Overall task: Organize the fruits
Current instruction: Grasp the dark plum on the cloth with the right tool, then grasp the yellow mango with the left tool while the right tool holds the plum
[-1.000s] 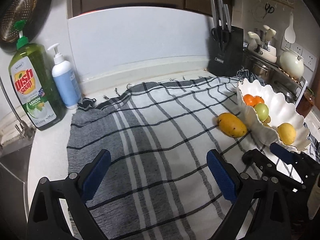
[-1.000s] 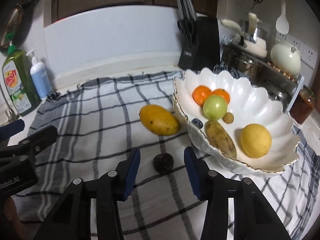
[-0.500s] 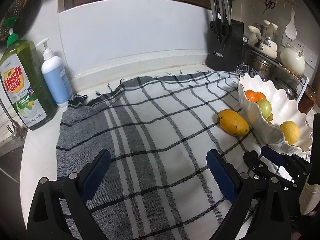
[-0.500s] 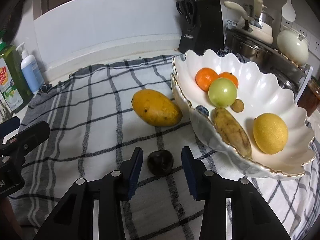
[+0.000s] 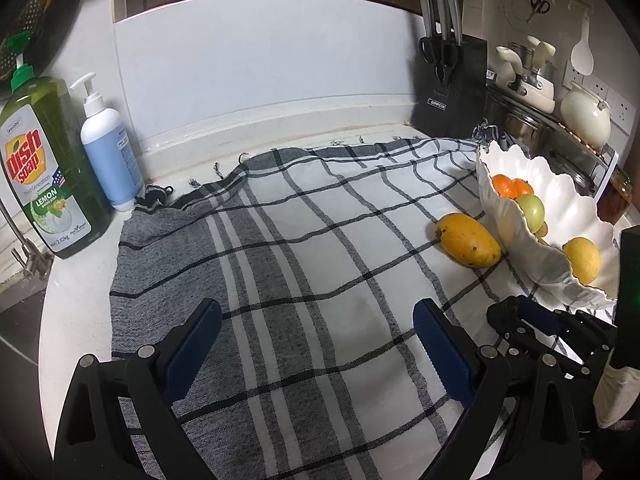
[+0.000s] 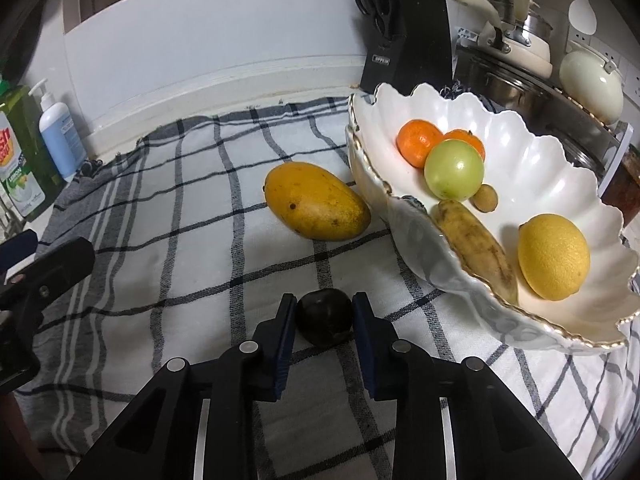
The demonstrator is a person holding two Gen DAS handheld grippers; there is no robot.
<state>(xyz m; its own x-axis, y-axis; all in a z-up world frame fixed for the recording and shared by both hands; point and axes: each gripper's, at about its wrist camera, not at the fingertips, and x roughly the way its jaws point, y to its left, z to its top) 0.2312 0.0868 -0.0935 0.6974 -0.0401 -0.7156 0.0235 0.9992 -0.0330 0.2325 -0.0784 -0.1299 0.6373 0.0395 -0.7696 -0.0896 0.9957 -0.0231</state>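
My right gripper (image 6: 324, 316) is shut on a small dark round fruit (image 6: 325, 317) that rests on the checked cloth (image 6: 180, 240). A yellow mango (image 6: 316, 201) lies on the cloth beside a white scalloped bowl (image 6: 532, 152). The bowl holds two oranges, a green fruit (image 6: 454, 169), a spotted banana (image 6: 476, 250), a lemon (image 6: 554, 256) and a small brown fruit. My left gripper (image 5: 316, 332) is open and empty over the cloth. In its view the mango (image 5: 468, 240) and bowl (image 5: 520, 236) are at right, and the right gripper (image 5: 532, 320) shows low at right.
A green dish soap bottle (image 5: 44, 168) and a white pump bottle (image 5: 108, 148) stand at back left by the sink edge. A black knife block (image 5: 450, 80) stands at the back. Pots and a white kettle (image 6: 592, 84) sit behind the bowl.
My right gripper has moved forward around the dark fruit and its fingers have closed onto it. The left gripper has stayed open, shifting slightly.
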